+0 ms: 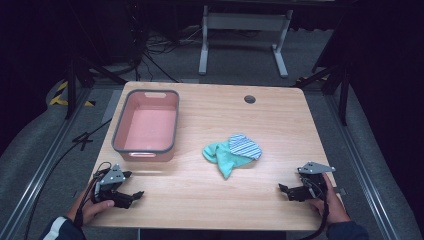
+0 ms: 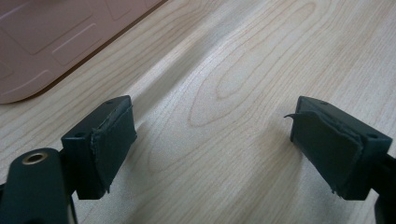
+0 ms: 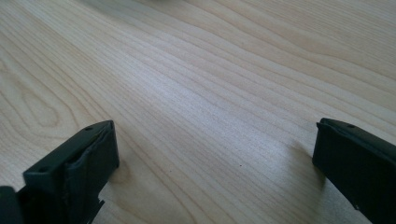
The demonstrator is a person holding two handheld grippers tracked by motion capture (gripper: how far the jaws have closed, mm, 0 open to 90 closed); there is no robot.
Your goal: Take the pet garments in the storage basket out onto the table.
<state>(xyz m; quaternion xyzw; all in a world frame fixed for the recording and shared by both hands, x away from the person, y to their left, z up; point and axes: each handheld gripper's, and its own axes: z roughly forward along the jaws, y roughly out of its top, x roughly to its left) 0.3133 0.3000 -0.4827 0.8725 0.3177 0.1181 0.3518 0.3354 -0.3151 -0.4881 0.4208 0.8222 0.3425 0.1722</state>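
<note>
A person sits at the near edge of a pale wooden table (image 1: 210, 195), with a two-jaw gripper in each hand, both resting low over the bare wood at the near corners. The left gripper (image 1: 131, 188) is at the near left, just in front of a pink tub (image 1: 148, 125) with a grey rim; its jaws stand wide apart with nothing between them, and in the left gripper view the gap (image 2: 212, 140) shows plain wood grain, with a corner of the tub's pink side (image 2: 42, 42) at the upper left. The pad on its right-hand jaw looks frayed and is peeling at the top edge. The left hand (image 1: 92, 209) grips the handle, a dark sleeve with a white stripe behind it. The right gripper (image 1: 285, 191) is at the near right, held by the right hand (image 1: 330, 205), jaws pointing left toward the middle of the table; they too are spread wide and hold nothing, and the right gripper view (image 3: 215, 154) shows only wood between them. Near the middle of the table, well apart from both grippers and to the right of the tub, lies a small crumpled heap of cloth: a teal piece (image 1: 221, 156) with a blue-and-white striped piece (image 1: 245, 146) lying on its right side. The tub looks empty. A small dark round hole (image 1: 250, 99) sits in the tabletop near the far edge.
</note>
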